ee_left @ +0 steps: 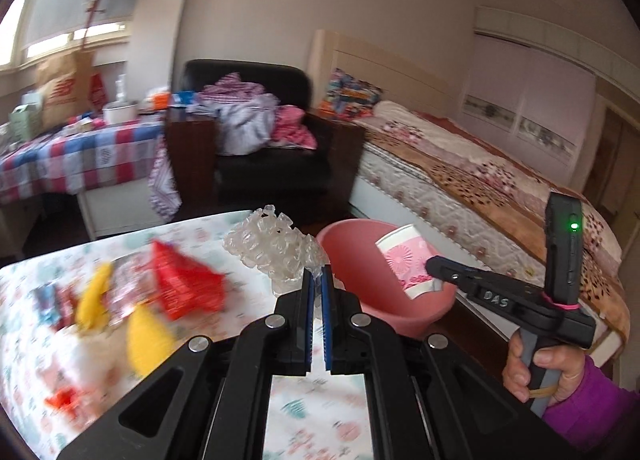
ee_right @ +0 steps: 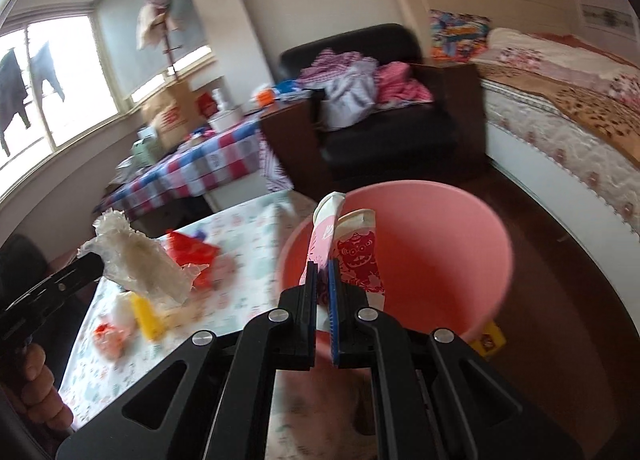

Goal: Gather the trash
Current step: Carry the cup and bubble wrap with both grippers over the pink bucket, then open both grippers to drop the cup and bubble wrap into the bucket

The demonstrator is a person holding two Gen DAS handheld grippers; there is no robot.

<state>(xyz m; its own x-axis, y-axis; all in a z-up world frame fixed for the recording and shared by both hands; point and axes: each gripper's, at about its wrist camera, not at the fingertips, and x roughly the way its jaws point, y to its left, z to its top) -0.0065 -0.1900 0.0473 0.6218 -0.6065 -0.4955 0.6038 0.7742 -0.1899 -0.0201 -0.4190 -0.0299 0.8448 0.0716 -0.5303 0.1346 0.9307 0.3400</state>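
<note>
Left tongs (ee_left: pixel 316 276): pinched on a crumpled clear bubble-wrap sheet (ee_left: pixel 272 244).
Right tongs (ee_right: pixel 324 272): clamped on a flattened pink-and-white paper cup (ee_right: pixel 352 256), held over the round pink plastic bin (ee_right: pixel 460 244).

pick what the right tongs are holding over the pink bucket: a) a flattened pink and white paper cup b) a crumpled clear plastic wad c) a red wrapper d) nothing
a: in the right wrist view the right tongs are shut on a flattened paper cup in front of the pink bucket, while the clear plastic wad sits in the left tongs.
</note>
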